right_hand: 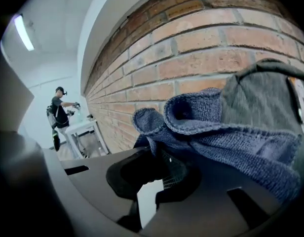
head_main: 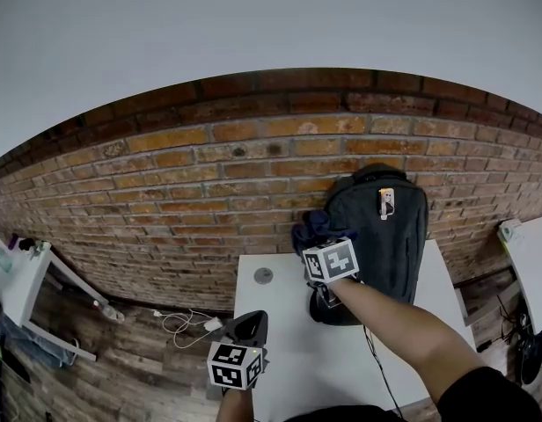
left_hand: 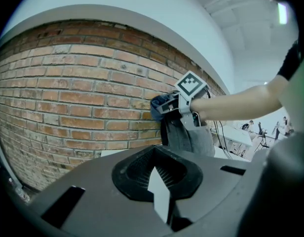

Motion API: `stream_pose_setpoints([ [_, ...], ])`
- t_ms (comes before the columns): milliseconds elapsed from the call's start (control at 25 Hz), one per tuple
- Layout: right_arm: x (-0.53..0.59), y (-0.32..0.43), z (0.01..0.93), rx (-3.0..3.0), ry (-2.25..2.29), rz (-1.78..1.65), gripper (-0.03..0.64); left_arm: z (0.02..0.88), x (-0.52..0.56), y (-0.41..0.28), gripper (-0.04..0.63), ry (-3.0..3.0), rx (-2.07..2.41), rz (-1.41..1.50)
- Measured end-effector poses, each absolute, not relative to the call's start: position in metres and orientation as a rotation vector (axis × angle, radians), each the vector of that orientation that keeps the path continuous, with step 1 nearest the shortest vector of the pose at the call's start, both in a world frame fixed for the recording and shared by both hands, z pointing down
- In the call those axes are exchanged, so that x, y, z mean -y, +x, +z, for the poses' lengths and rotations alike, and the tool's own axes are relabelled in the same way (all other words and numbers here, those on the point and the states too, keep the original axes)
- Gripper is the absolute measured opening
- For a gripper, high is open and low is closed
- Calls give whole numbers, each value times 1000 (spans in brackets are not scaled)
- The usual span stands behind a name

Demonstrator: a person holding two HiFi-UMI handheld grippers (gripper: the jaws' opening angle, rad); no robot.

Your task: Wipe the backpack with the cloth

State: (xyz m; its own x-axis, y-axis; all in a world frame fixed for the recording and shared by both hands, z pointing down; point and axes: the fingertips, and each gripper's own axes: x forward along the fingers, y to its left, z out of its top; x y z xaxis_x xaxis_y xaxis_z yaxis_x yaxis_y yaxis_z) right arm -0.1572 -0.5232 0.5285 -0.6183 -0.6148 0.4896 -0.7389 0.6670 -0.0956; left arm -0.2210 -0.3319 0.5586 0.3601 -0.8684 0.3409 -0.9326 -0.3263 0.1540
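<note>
Backpack [head_main: 390,236], dark grey, stands upright on the white tabletop [head_main: 284,350] against the brick wall [head_main: 192,183]. The right gripper [head_main: 317,236] pinches a blue cloth [head_main: 308,229] in its jaws and holds it against the backpack's upper side. The left gripper [head_main: 250,323] hovers by the tabletop's left edge, with its jaws pressed together and nothing between them.
</note>
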Motion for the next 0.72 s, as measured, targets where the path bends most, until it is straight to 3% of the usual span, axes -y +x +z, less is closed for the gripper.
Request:
stream_pose_setpoints([
  [400,570,-138,456,2558,1202,323,29,560,329,-226,-12,2289,1604,273],
  [720,537,-120,426,2656,1208,-85,29,560,331,-220,-12,2307,1594,278],
])
